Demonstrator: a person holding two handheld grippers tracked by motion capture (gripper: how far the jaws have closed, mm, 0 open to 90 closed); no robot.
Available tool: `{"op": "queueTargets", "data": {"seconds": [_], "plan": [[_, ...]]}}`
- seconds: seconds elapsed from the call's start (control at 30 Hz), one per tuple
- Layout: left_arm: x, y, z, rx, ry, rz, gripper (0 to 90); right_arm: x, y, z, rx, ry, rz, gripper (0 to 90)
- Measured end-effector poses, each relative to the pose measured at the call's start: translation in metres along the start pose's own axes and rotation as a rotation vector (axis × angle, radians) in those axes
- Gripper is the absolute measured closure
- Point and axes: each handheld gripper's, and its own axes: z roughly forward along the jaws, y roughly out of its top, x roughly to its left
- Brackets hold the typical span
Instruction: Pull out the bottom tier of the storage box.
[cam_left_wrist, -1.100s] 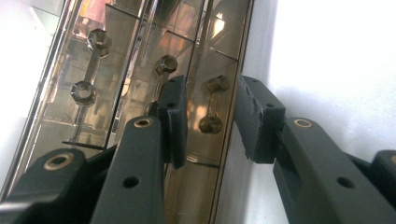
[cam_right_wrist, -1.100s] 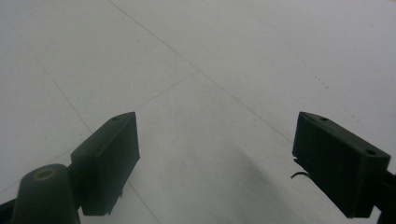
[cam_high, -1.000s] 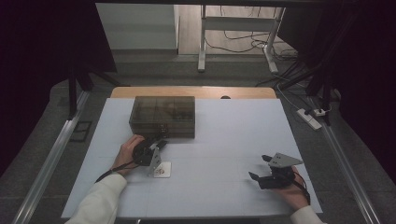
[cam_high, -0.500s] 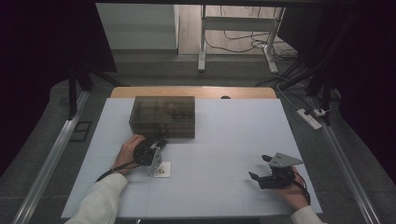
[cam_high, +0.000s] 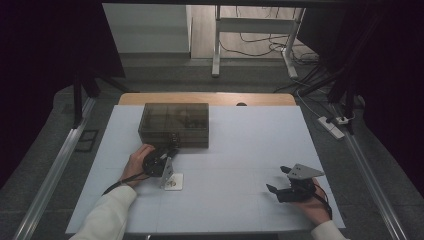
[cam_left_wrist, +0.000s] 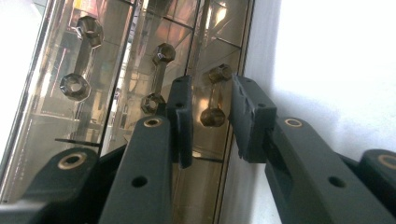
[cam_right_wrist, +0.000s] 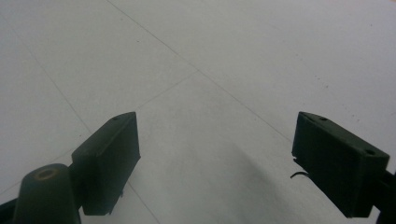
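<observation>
A smoky see-through drawer box (cam_high: 174, 123) stands on the white table (cam_high: 240, 150), left of middle. Its front carries three dumbbell-shaped handles, one per drawer. My left gripper (cam_high: 171, 151) is turned on its side against that front. In the left gripper view its jaws (cam_left_wrist: 211, 93) straddle the handle (cam_left_wrist: 214, 95) of the drawer nearest the table. They have just been closing, and a slim gap still shows on each side of the handle. My right gripper (cam_high: 277, 179) rests near the table's front right, open (cam_right_wrist: 215, 158) over bare tabletop.
A small white square piece (cam_high: 174, 182) lies on the table just in front of the left hand. The table's wooden far edge (cam_high: 210, 98) runs behind the box. Metal rails flank the table on both sides, and a power strip (cam_high: 332, 127) lies on the floor at right.
</observation>
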Motion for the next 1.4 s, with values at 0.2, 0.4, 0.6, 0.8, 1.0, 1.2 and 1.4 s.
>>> {"op": "queueTargets", "data": {"seconds": [0.2,0.4,0.6,0.8,1.0,1.2,1.4], "plan": [[-0.0003,-0.0006,0.0009,0.006,0.004,0.005,70.4,0.0001,0.0000,0.0000,0.000,0.001,0.000,14.6],[-0.0013,-0.0003,0.0011,0.014,0.008,0.020,71.9,0.0003,0.0000,0.0000,0.003,0.000,0.001,14.6],[-0.0027,-0.0001,0.0023,0.015,0.013,0.040,74.3,0.0001,0.0001,0.0000,0.003,0.001,-0.001,14.6],[-0.0029,-0.0007,0.0027,0.016,0.013,0.043,76.6,0.0002,-0.0001,0.0000,0.003,0.001,0.002,14.6],[-0.0036,-0.0006,0.0028,0.016,0.018,0.050,76.8,0.0003,0.0000,-0.0001,0.004,0.001,0.001,14.6],[-0.0050,0.0003,0.0031,0.023,0.029,0.062,77.0,0.0004,0.0000,0.0001,0.007,0.003,0.000,14.6],[-0.0064,0.0012,0.0032,0.031,0.039,0.071,77.2,0.0005,0.0000,0.0001,0.007,0.003,-0.002,14.6]]}}
